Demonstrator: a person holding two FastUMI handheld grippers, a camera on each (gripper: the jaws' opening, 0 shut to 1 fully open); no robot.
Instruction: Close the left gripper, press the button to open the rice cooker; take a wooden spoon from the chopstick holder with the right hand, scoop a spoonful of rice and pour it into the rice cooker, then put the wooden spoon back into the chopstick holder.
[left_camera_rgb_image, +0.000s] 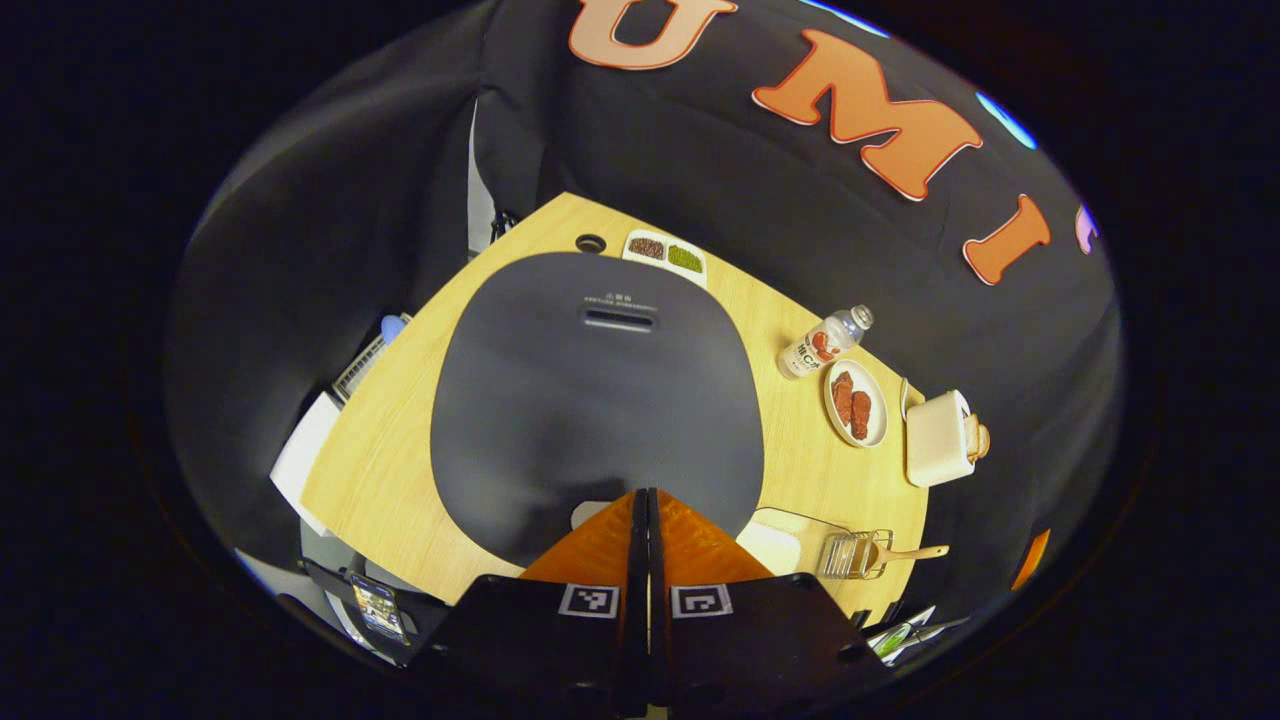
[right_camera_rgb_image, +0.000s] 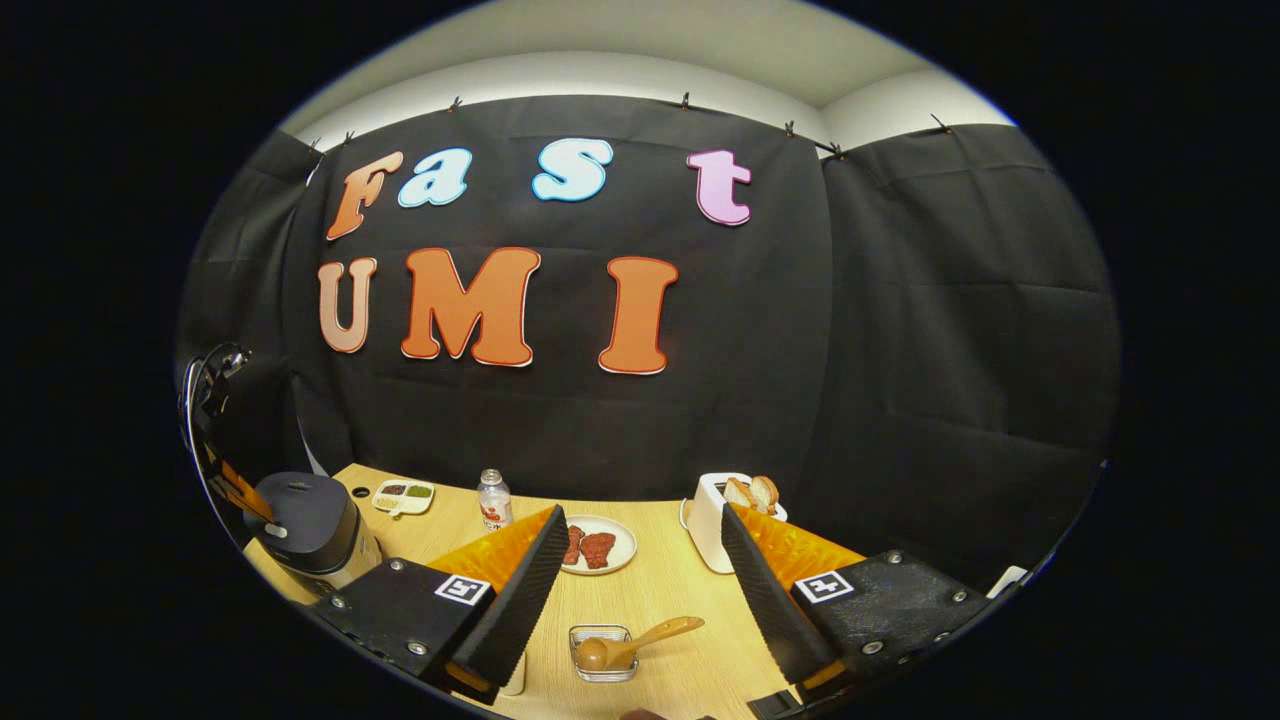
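In the left gripper view, the left hand-held gripper (left_camera_rgb_image: 646, 500) points steeply down, its two fingers pressed together with nothing between them, tips over the near edge of the dark grey, rounded rice cooker (left_camera_rgb_image: 597, 390) on the pale wooden desk (left_camera_rgb_image: 380, 470). The lid is still down. The cooker looks heavy and rigid, so a push on its button should not slide it; the pale patch just under the fingertips may be that button, though I cannot be sure. To the gripper's right lies the light wooden spoon (left_camera_rgb_image: 905, 553), bowl in the clear wire-framed chopstick holder (left_camera_rgb_image: 852, 555), handle pointing away.

In the right gripper view, the right hand-held gripper (right_camera_rgb_image: 640, 590) is held level and low over the desk, fingers spread wide and empty. The spoon lies just ahead between them. It should be light, stiff and smooth; the free handle is the place to pinch.
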